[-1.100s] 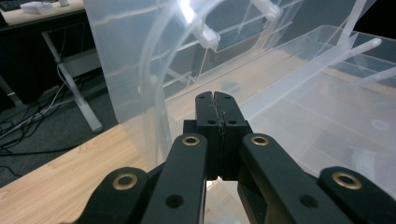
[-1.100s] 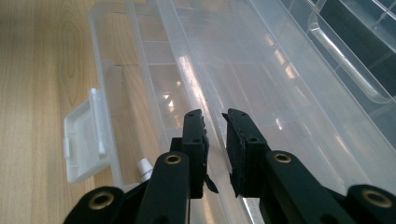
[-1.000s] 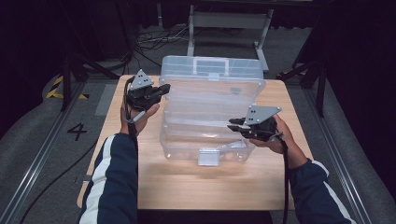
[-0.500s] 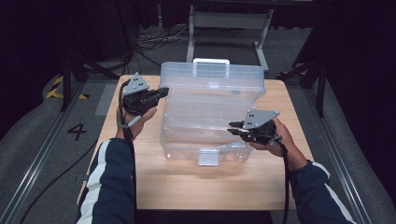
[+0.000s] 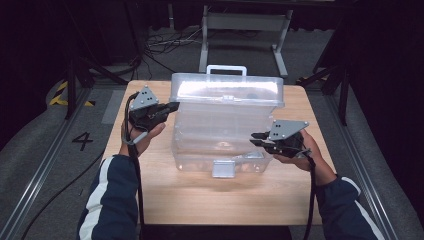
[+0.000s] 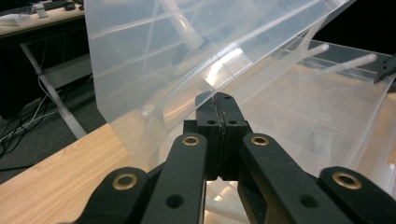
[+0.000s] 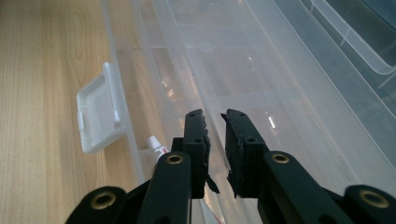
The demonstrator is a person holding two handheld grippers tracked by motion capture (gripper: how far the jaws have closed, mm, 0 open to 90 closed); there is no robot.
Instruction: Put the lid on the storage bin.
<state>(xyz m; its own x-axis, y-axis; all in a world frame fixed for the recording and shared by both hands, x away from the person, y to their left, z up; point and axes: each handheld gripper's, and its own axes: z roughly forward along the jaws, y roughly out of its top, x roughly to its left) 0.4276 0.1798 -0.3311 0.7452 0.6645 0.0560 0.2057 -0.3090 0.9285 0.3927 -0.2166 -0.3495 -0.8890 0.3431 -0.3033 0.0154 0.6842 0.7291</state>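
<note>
At the left edge of the clear plastic lid (image 5: 227,90), the left gripper (image 5: 170,106) has its jaws pressed together on the lid's rim, seemingly pinching the thin plastic and holding it raised; in the left gripper view the lid sheet (image 6: 187,51) rises up and away from the closed tips. Across the box, the right gripper (image 5: 255,137) sits at the near right corner of the storage box (image 5: 220,135), jaws a narrow gap apart astride the box's front wall (image 7: 205,107) without clamping it, as best I can tell.

The box stands mid-table on the wooden table (image 5: 200,195), long axis running left to right between the two hands, lid hinged up toward the far side with its handle (image 5: 227,69) on top. The lid lies to the right of the left gripper, which is the nearer one to it. A white latch (image 5: 222,168) hangs at the front centre. No brand or label is readable on the box; a "4" (image 5: 82,140) is marked on the floor at left.
</note>
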